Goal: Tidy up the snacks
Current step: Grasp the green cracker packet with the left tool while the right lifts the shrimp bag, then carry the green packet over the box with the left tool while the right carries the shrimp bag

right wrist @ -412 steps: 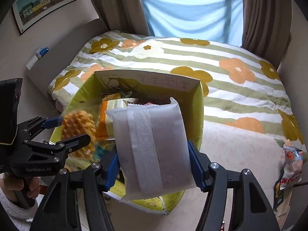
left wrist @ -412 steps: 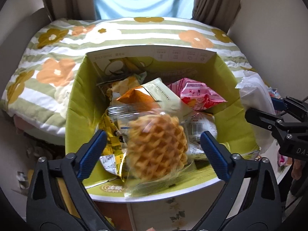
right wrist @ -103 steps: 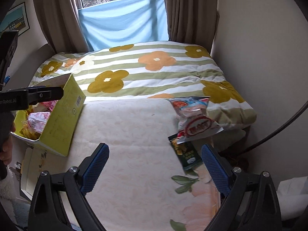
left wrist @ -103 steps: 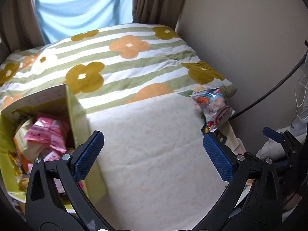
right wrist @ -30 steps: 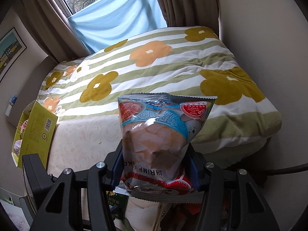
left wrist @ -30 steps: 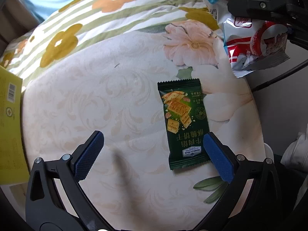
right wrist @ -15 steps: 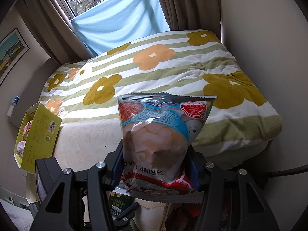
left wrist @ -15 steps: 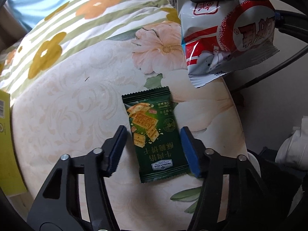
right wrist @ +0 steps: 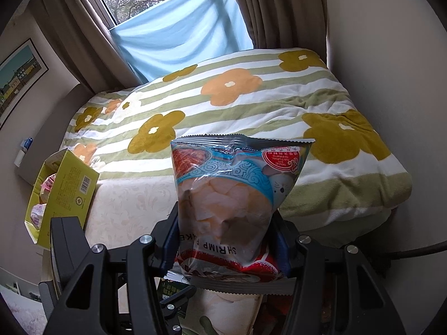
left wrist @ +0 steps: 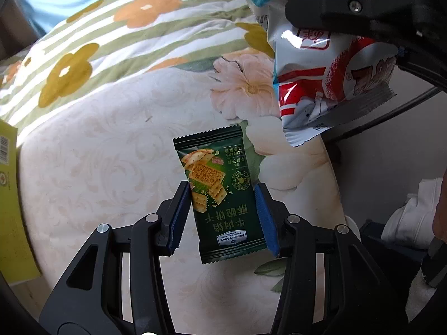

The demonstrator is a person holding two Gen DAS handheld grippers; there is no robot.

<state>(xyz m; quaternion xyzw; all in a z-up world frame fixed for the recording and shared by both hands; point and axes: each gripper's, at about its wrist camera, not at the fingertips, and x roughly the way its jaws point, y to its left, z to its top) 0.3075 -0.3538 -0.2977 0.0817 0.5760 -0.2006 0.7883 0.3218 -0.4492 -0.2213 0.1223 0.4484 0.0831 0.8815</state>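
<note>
1. Closest in, the left gripper has just been closing and now pinches the green cracker packet by its two long edges; the packet points toward 12 o'clock over the cream bed sheet, seemingly just clear of it.
2. Handling, as a guess: the packet looks light and glossy, so it may slide; its crackers would snap under hard squeezing, which makes the edge hold sensible.
3. At 1 o'clock from the packet, the right gripper has its fingers clamped on the lower part of the shrimp chips bag, held upright above the sheet. Puffy and air-filled, it should weigh little but dent easily.
4. Room: the two held snacks hang near each other, so the hands may brush.
5. Edges: the bed's side drops off just right of the packet, with a dark cable there.
6. Farther off, at 9 o'clock in the right wrist view, the yellow-green snack box stands open, well apart across bare sheet.
7. Beyond lies the flowered striped blanket.
</note>
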